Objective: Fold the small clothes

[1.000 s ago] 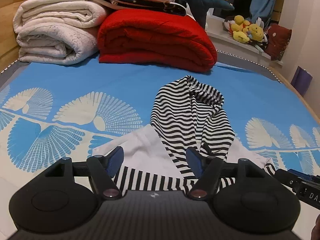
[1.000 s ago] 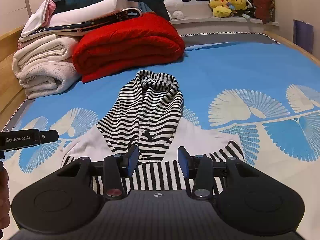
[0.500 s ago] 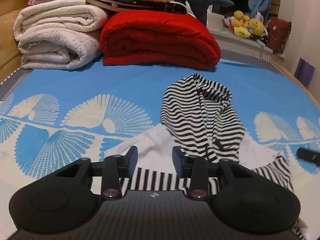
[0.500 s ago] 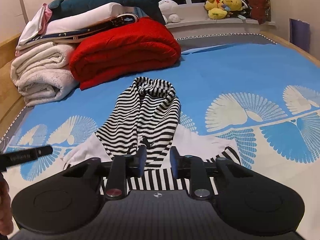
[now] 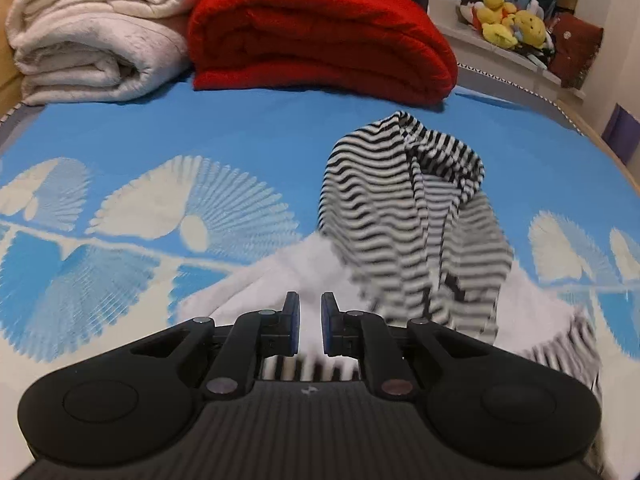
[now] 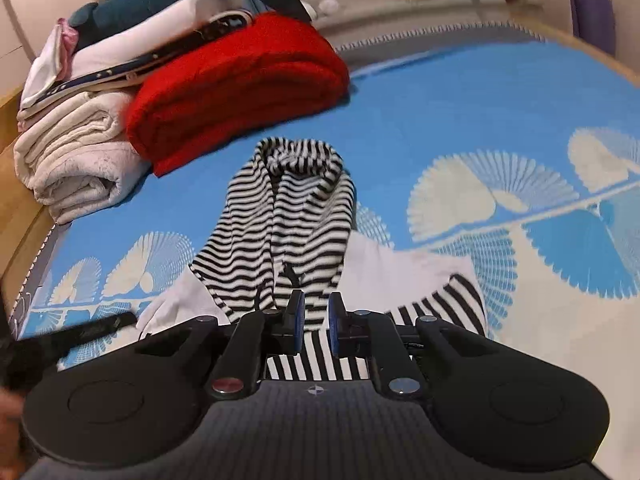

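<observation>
- A small hooded top (image 5: pixel 412 216) lies on the blue bedspread (image 5: pixel 240 136) with white fan shapes; its hood and the band along its near edge are black-and-white striped, its body white.
- The hood end points toward the folded red blanket (image 5: pixel 320 36), which sits beside a rolled cream blanket (image 5: pixel 92 40) at the far end of the bed.
- The left gripper (image 5: pixel 310 322) is low over the near edge of the top, jaws drawn in to a narrow gap with white and striped cloth showing between them; whether they pinch the fabric cannot be told.
- The right gripper (image 6: pixel 317 322) is at the striped band (image 6: pixel 436 312), jaws equally narrow, striped cloth in the gap; whether it grips is also unclear.
- Yellow plush toys (image 5: pixel 508 24) sit on the window ledge.
</observation>
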A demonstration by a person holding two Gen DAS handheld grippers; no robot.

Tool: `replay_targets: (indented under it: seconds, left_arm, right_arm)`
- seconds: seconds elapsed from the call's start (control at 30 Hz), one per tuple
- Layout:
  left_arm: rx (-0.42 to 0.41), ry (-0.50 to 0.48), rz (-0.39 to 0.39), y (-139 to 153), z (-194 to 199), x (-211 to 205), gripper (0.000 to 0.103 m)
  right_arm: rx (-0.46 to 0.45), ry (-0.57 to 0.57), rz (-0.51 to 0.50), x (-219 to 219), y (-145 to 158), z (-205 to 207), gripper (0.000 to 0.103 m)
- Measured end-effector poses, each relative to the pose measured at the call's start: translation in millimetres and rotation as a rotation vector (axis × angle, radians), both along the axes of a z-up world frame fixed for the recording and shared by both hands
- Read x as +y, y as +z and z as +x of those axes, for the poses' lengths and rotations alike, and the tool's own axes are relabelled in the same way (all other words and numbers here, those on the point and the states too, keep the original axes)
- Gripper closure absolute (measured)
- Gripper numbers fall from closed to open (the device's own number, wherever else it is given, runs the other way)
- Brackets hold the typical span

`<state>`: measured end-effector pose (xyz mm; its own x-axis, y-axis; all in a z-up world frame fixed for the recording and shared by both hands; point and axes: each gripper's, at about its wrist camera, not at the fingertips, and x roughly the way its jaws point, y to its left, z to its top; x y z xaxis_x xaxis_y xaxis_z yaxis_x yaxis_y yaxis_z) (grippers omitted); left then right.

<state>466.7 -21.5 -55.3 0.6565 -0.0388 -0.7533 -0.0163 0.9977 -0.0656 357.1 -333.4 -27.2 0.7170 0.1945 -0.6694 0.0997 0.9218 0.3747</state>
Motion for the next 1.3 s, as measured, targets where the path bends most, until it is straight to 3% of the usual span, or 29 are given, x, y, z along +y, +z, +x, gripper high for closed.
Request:
replay_targets:
  seconds: [0.17,0.4,0.47,0.53,0.6,0.67,0.7,0.73,0.77,0.8,0.83,0.97,1.07,1.2,1.3]
  left_arm:
    - [0.07,0.024,-0.095,0.9,86.4,-21.8,0.091]
    - [0.056,0.058,-0.05,-3.3,200.1,-67.6,0.088]
    - [0.032,0.056,-0.041,-8.6,227.8,-81.6,0.081]
    - [0.013,0.072,-0.05,-13.3,249.5,-91.4,0.057]
    - [0.0,0.079,-0.057,-19.6,268.1,-102.4,0.044]
    - [-0.012,0.077,-0.022,-27.3,282.0,-115.3,0.042]
    - [-0.016,0.07,-0.005,-30.4,287.0,-120.2,0.043]
    - [-0.017,0.062,0.016,-33.9,291.5,-125.5,0.054]
    - [-0.018,0.051,0.041,-37.3,294.9,-129.2,0.071]
    - [-0.007,0.038,0.063,-40.0,297.6,-131.4,0.098]
    - [-0.009,0.033,0.091,-40.6,296.9,-132.6,0.1]
    - [-0.088,-0.044,0.118,-18.6,258.9,-126.0,0.1]
    - [-0.154,-0.117,0.11,11.9,197.4,-108.9,0.1]
    - [-0.221,-0.217,0.068,50.0,78.3,-80.3,0.1]
    - [-0.225,-0.284,0.043,64.1,-30.1,-59.0,0.1]
  right_arm:
    - [0.029,-0.015,0.023,-10.3,-7.3,2.4,0.09]
    - [0.111,-0.065,0.058,-25.0,-25.1,10.2,0.09]
    - [0.115,-0.075,0.057,-27.5,-25.9,11.6,0.09]
    - [0.121,-0.095,0.05,-30.8,-28.1,13.0,0.09]
    - [0.139,-0.111,0.053,-33.9,-32.3,14.8,0.09]
    - [0.156,-0.117,0.06,-35.8,-36.4,16.9,0.09]
    - [0.161,-0.116,0.062,-36.1,-37.9,18.1,0.09]
    - [0.163,-0.114,0.061,-35.9,-38.8,19.2,0.09]
    - [0.163,-0.113,0.057,-35.7,-39.5,20.3,0.09]
    - [0.163,-0.112,0.053,-35.4,-40.0,21.5,0.09]
    - [0.166,-0.113,0.051,-35.6,-41.0,22.7,0.09]
    - [0.185,-0.121,0.063,-40.2,-41.2,25.4,0.09]
    - [0.164,-0.127,0.049,-44.6,-32.9,25.9,0.09]
    - [0.124,-0.157,0.054,-55.3,-18.6,20.2,0.09]
    - [0.081,-0.173,0.054,-60.8,-6.0,10.4,0.09]
